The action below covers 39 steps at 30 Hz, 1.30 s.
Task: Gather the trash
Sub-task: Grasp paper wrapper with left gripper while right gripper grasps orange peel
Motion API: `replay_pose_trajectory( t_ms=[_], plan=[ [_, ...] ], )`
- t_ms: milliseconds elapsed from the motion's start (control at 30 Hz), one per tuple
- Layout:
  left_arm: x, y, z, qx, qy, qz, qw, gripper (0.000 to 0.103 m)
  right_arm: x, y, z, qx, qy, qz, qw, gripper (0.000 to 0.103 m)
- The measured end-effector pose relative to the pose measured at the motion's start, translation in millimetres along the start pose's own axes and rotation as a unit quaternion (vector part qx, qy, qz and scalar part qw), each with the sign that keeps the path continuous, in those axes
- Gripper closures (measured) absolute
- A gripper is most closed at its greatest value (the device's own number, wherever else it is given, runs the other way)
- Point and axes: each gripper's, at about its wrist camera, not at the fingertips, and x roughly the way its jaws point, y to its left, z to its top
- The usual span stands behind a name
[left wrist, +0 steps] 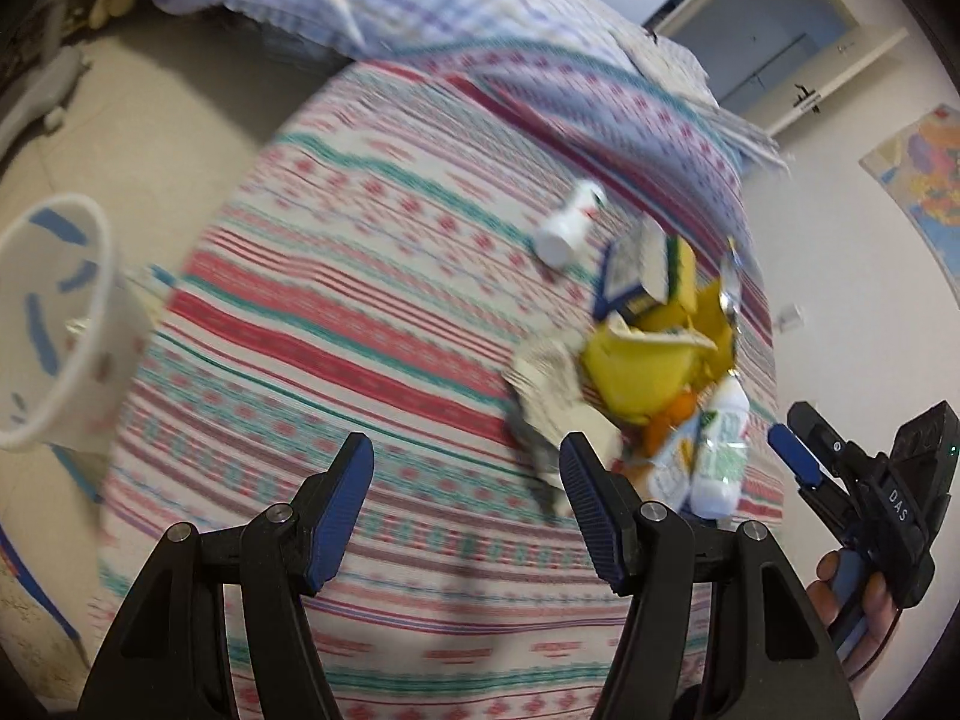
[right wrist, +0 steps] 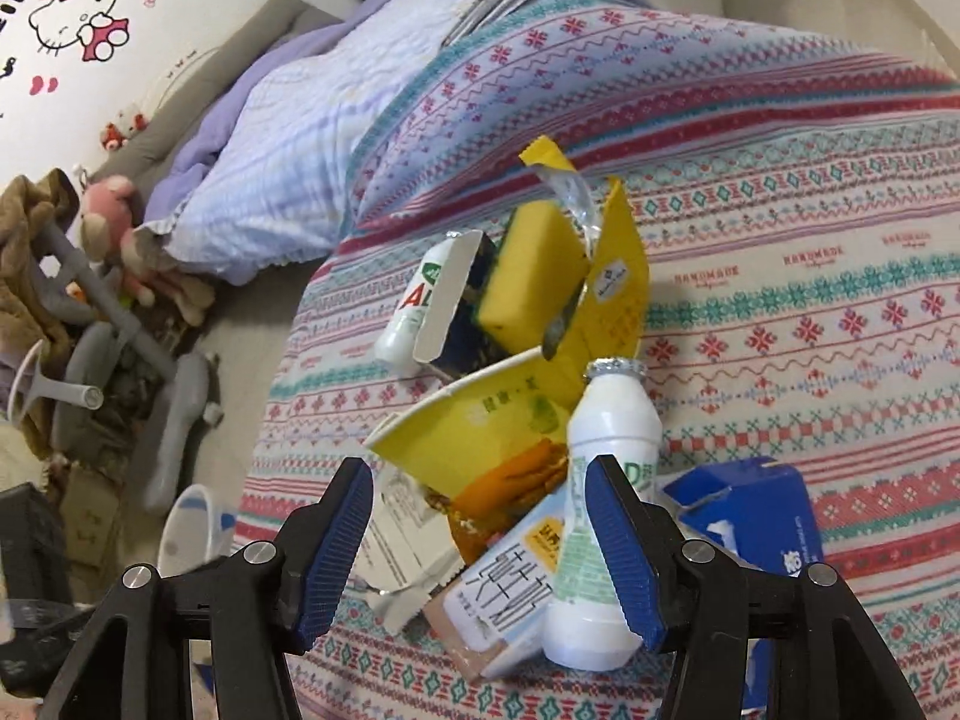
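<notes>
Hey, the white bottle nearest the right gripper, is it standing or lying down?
Lying down: the white bottle rests lengthwise on the bedspread.

A patterned bedspread with red, teal and white bands (right wrist: 780, 276) covers the bed. At its far end lies a rumpled lilac-and-white checked quilt (right wrist: 288, 180). On the far left wall sits a cartoon cat sticker with a red bow (right wrist: 78, 12). Soft toys, one pink (right wrist: 111, 201), crowd the floor at left beside a grey plastic stand (right wrist: 108, 306) (its make unclear). A colourful wall map (left wrist: 924, 180) hangs at right, near an open pale cupboard (left wrist: 774, 30).
</notes>
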Motion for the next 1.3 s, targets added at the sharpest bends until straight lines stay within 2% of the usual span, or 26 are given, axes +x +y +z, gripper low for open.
replay_pose_trajectory(
  t_ms=[167,300,500,567,600,633,667,800,900,1067,1167,1233,1300],
  plan=[
    [27.7,-25.4,-9.5,-0.008,0.027,-0.019,0.9994,0.036,-5.1,-13.5,0.3,0.019,0.006,0.016,1.000,0.039],
    [42.4,-40.8,-12.2,-0.015,0.029,-0.024,0.9992,0.036,-16.4,-24.8,4.9,0.033,0.000,0.018,0.999,0.039],
    [77.5,-51.2,-14.9,-0.018,0.051,-0.006,0.9985,0.036,-30.1,-48.9,9.3,0.067,-0.017,-0.003,0.998,0.039],
    [86.8,-52.4,-16.2,-0.021,0.049,0.003,0.9986,0.039,-30.9,-48.8,10.8,0.063,-0.022,-0.006,0.998,0.039],
    [87.0,-54.4,-16.9,-0.016,0.039,0.008,0.9991,0.055,-29.6,-46.6,11.8,0.058,-0.022,-0.003,0.998,0.039],
    [87.7,-56.8,-16.7,-0.007,0.035,0.009,0.9993,0.086,-27.4,-42.0,10.9,0.049,-0.019,0.003,0.999,0.039],
    [89.8,-57.4,-16.8,-0.003,0.041,0.008,0.9991,0.092,-24.8,-37.4,10.2,0.039,-0.016,0.007,0.999,0.039],
    [84.0,-46.6,-19.2,-0.029,0.036,0.012,0.9989,0.097,-2.1,-11.4,-3.6,-0.013,0.003,-0.013,1.000,0.039],
    [70.6,-41.0,-22.3,-0.038,0.028,0.000,0.9989,0.098,19.5,9.2,-16.7,-0.053,0.031,-0.013,0.998,0.039],
    [37.3,-34.6,-20.9,-0.023,-0.006,0.014,0.9996,0.098,39.2,37.7,-20.7,-0.115,0.042,-0.022,0.992,0.039],
    [22.3,-23.9,-17.9,-0.024,-0.018,0.015,0.9995,0.098,58.3,42.5,-18.6,-0.152,0.051,-0.072,0.984,0.039],
    [16.6,-13.9,-14.5,-0.028,-0.020,0.015,0.9993,0.098,72.9,44.4,-18.8,-0.179,0.059,-0.120,0.975,0.039],
    [15.2,-2.7,-13.6,-0.039,-0.016,0.016,0.9990,0.098,84.8,45.4,-20.3,-0.199,0.069,-0.144,0.967,0.039]
  ],
)
